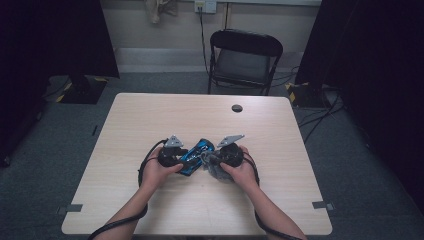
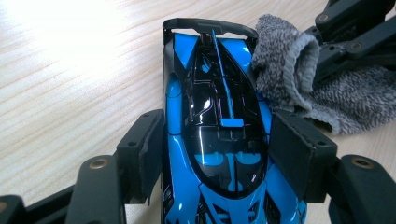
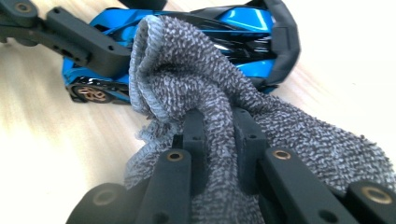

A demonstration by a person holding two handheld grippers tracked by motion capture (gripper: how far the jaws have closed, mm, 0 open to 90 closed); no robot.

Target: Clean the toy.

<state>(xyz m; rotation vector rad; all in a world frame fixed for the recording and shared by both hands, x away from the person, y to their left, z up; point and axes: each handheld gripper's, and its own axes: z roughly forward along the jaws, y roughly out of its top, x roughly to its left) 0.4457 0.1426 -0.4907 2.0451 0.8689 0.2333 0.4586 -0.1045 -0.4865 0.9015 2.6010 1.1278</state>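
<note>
A glossy blue and black toy car (image 1: pixel 198 152) lies on the pale wooden table (image 1: pixel 150 115). My left gripper (image 2: pixel 219 154) is shut on the toy car (image 2: pixel 219 116), with one pad on each flank. A grey knitted cloth (image 1: pixel 214 167) lies against the car's right side. My right gripper (image 3: pixel 220 127) is shut on a fold of that cloth (image 3: pixel 187 70), and the fold bunches up against the car (image 3: pixel 243 23). In the high view my left gripper (image 1: pixel 186 158) and right gripper (image 1: pixel 210 161) face each other near the middle of the table's front half.
A black folding chair (image 1: pixel 245 55) stands beyond the far edge of the table. A round cable hole (image 1: pixel 237 108) sits in the tabletop near the back. Tape marks (image 1: pixel 74 207) lie at the front corners. Dark curtains flank the room.
</note>
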